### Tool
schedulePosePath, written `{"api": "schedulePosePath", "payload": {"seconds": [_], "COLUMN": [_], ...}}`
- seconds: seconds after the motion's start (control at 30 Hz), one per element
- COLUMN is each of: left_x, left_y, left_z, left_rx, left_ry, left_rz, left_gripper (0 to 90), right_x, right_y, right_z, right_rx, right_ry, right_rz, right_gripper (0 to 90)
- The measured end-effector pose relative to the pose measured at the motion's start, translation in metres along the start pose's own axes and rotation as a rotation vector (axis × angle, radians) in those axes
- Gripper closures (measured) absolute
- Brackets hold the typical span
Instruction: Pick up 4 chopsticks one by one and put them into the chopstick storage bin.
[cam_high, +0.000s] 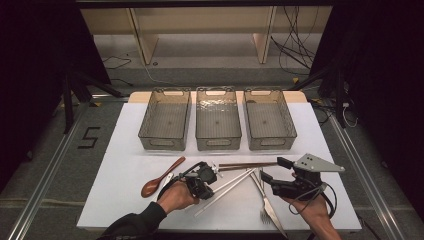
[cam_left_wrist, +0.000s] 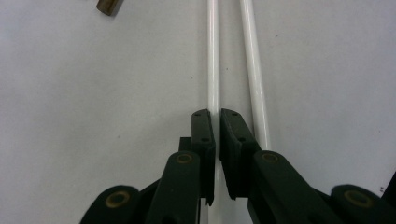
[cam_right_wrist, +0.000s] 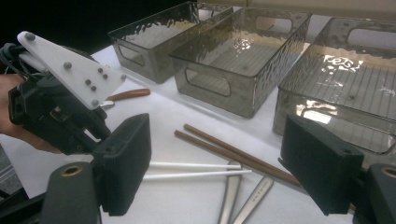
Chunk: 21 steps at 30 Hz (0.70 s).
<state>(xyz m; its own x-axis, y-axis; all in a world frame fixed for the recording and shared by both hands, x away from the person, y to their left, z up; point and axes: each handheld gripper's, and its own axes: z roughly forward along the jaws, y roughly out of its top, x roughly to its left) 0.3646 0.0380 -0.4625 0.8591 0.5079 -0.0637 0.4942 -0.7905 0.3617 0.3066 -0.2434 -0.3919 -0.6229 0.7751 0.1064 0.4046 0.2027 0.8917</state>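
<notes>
High view overhead, claw views close, sharing chopsticks (cam_left_wrist: 213, 56)

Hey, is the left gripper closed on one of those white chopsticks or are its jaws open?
Closed on one. In the left gripper view, the left gripper has its jaws nearly together around one white chopstick; the second chopstick lies just outside.

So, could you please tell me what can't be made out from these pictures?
- High view: the left gripper jaw tips blend into dark housing, so the grip on the white chopsticks is unclear there.
- Left gripper view: the jaws hide whether they pinch the left white chopstick.
- Right gripper view: the fork and knife ends are cut off by the bottom edge.
- High view: the right bin holds a speck too small to identify.
</notes>
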Motion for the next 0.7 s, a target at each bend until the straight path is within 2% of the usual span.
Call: {"api": "schedulePosePath", "payload": {"seconds": [0.37, 0.5, 0.7], "left_x": [0.002, 0.005, 0.013], "left_y": [-0.001, 0.000, -0.003], "left_z": [-0.011, -0.020, -0.035], "left_rx": [-0.039, -0.069, -0.146], "left_ry": [-0.010, -0.009, -0.014], "left_rz": [0.014, 0.019, -0.017], "left_gripper": [84.1, 84.1, 84.1], "right_x": [0.000, 0.000, 0.000], "right_y": [0.000, 0.000, 0.000], "right_z": [-0.001, -0.001, -0.001], "right_rx": [-0.002, -0.001, -0.006], "right_ry": [0.002, -0.001, -0.001], "right_rz": [-0.002, -0.001, 0.000], "right_gripper": [25.4, 25.4, 25.4]}}
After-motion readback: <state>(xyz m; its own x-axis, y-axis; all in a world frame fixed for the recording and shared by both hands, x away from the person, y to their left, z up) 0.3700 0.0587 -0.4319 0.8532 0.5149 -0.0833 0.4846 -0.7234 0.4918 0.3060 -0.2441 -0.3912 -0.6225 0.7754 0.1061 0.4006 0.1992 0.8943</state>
